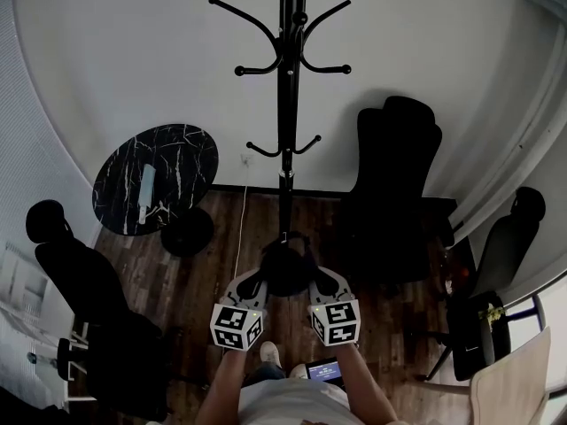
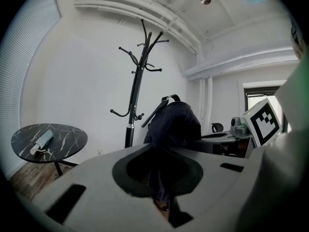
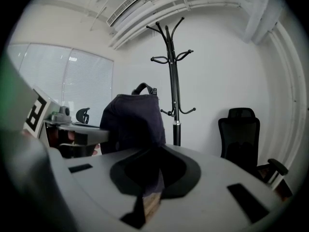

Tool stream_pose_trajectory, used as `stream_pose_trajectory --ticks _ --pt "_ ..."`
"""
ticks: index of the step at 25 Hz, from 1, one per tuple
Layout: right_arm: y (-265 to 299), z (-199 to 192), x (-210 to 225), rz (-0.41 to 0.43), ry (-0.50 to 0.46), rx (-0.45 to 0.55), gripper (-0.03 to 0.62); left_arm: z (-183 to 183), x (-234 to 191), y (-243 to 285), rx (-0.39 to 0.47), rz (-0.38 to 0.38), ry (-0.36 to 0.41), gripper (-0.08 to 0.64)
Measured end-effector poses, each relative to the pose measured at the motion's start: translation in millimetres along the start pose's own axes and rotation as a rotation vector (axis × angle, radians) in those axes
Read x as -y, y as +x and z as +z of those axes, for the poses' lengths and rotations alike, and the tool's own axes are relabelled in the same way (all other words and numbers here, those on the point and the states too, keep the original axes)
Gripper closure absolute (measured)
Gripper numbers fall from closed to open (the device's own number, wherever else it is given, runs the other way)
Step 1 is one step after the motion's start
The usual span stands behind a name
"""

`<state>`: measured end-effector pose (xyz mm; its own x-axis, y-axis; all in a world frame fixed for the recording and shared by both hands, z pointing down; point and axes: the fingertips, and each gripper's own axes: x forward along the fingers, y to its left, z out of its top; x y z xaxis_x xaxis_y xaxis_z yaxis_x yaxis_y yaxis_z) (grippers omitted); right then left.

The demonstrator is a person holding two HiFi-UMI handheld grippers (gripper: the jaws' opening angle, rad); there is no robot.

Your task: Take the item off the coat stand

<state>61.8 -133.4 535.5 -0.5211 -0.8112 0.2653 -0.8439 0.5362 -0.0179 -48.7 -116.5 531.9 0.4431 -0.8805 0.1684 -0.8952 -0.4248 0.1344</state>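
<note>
left claw (image 1: 252,287): nearly shut, pinching a fold of the dark bag (image 1: 287,268); cloth runs straight into the jaws in the left gripper view
right claw (image 1: 322,285): nearly shut too, on the opposite edge of the same bag
bag: lower centre of the head view, slung between the two claws above the wooden floor (image 1: 381,326); clear of every hook, so the take-off looks done
coat stand (image 1: 285,104): upper centre, hooks bare, pole just behind the bag
risk, slip: each grip looks like a thin pinch of soft cloth; the bag's weight could drag it out of one claw, and then it swings or drops
risk, snag: the strap loop on top of the bag sits near the low hooks; pulling away carelessly could catch it and rock the stand
risk, uneven pull: claws drifting apart would stretch the cloth and loosen both pinches
</note>
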Motion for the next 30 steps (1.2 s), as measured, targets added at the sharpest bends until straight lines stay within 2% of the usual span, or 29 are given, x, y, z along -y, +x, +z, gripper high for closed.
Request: stream_pose_trajectory --ticks 7,19,30 --pt "-14 -1 -9 0.015 -0.006 0.013 0.568 -3 8 -16 0.013 0.014 0.004 0.530" --pt "-19 -2 -11 0.017 -0.046 0.010 0.569 -3 11 -17 0.020 0.018 0.009 0.529" --pt "-15 -6 -9 0.026 -0.039 -0.001 0.569 -7 10 -14 0.008 0.020 0.005 0.530"
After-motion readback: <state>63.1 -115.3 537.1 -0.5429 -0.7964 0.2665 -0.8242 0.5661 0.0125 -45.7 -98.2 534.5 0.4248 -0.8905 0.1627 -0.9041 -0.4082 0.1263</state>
